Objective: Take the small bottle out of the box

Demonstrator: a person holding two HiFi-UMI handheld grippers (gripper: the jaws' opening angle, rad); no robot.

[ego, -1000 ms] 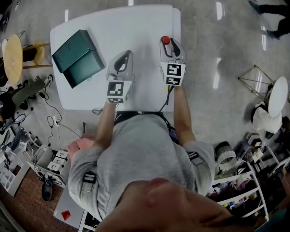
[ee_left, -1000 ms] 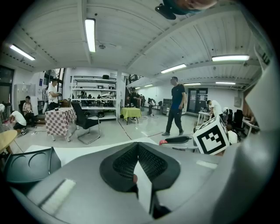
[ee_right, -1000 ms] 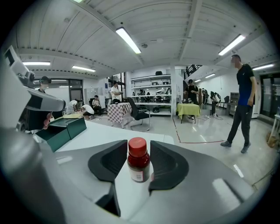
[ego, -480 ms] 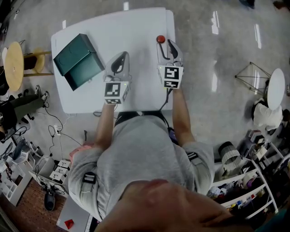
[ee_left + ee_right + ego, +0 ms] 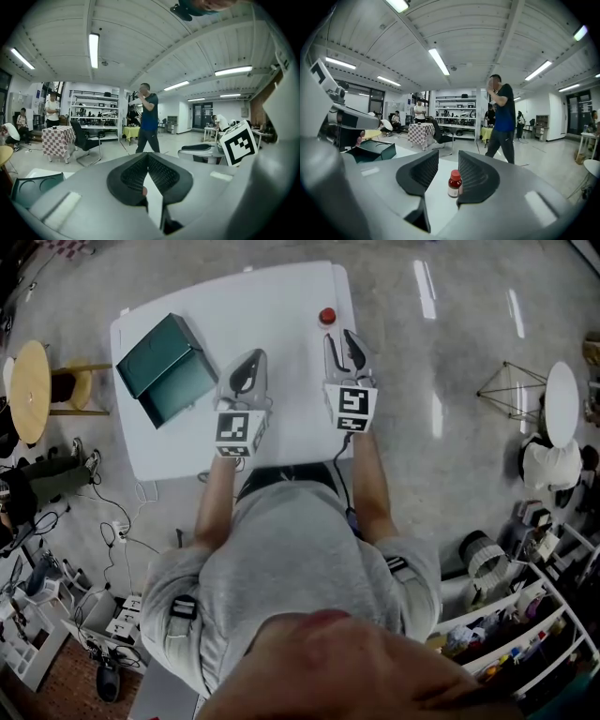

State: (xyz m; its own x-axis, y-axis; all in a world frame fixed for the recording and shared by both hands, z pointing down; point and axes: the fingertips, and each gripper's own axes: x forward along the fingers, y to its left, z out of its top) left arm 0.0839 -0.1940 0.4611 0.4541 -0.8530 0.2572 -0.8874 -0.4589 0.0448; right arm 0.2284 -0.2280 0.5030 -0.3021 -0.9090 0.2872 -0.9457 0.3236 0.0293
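1. The right tongs have their jaws apart and grip nothing. The jaws have just been closing a little. The small bottle shows in the gap between them, just below the centre of the right gripper view, but it stands on the table beyond the tips and touches neither pad.
2. The left tongs have their jaws together at the tips, with nothing between them.
3. In the head view the bottle stands upright, red cap up, near the top edge of the frame on the white table, just past the right tongs' tips. The dark green box, its lid raised, lies at the upper left, well apart from the bottle.
4. Judging from this layout, the task looks done: the bottle is out of the box and set down by itself. At most, the tongs have to be drawn clear.
5. Only the head view shows how far the bottle is from the box and that the two tongs are side by side over the table.
6. Only the right gripper view shows the bottle's label and that it stands free.
7. The left gripper view misses the bottle, but at its lower left it shows round recesses inside the box.
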